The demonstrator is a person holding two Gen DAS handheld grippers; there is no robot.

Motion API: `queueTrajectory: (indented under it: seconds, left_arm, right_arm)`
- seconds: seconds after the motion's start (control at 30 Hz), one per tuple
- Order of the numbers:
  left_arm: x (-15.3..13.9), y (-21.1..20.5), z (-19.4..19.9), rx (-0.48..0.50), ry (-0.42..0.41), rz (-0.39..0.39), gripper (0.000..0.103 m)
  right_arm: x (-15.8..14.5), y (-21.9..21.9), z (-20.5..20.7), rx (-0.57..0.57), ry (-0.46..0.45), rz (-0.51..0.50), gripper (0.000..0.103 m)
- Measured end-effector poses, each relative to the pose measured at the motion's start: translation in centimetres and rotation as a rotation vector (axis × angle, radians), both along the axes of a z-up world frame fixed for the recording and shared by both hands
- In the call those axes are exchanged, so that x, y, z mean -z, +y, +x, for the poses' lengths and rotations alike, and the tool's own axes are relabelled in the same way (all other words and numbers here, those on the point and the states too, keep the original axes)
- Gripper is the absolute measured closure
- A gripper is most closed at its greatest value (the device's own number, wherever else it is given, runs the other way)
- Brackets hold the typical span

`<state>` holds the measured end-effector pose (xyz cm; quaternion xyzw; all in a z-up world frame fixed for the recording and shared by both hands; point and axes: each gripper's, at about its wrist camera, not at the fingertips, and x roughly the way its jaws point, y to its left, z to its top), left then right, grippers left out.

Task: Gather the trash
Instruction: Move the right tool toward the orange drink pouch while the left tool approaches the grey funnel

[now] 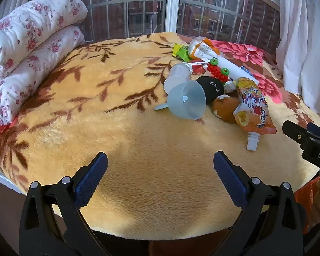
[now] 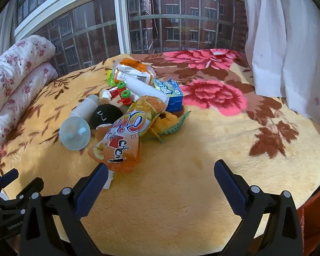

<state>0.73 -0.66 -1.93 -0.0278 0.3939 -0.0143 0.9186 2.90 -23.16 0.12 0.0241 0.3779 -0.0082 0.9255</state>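
your two folded floral quilts (image 1: 29, 42) lie at the left of the bed's plush blanket (image 1: 138, 149), under the barred window (image 2: 181, 21). one trash pile sits centre-right: one pale funnel (image 2: 74, 135), one orange juice pouch (image 2: 121, 140), one blue carton (image 2: 170, 93). left gripper (image 1: 160, 170) and right gripper (image 2: 161, 181) both hold their fingers spread, empty.

You've got both grippers wide open and empty. Your left gripper (image 1: 160, 170) hangs level and points straight ahead, its 2 blue pads (image 1: 91, 179) well apart. Your right gripper (image 2: 161, 181) sits just beside it, same pose, jaws spread.
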Motion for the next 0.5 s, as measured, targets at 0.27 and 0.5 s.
queueTrajectory:
  seconds: [0.27,0.5]
  left_arm:
    - [0.29,-0.05,0.05,0.001,0.004,0.007,0.006]
    - [0.32,-0.11,0.02,0.002,0.004,0.007,0.006]
  right_arm:
    - [0.12,0.02,0.18,0.001,0.004,0.004,0.005]
    - [0.29,0.31,0.36,-0.001,0.005,0.004,0.005]
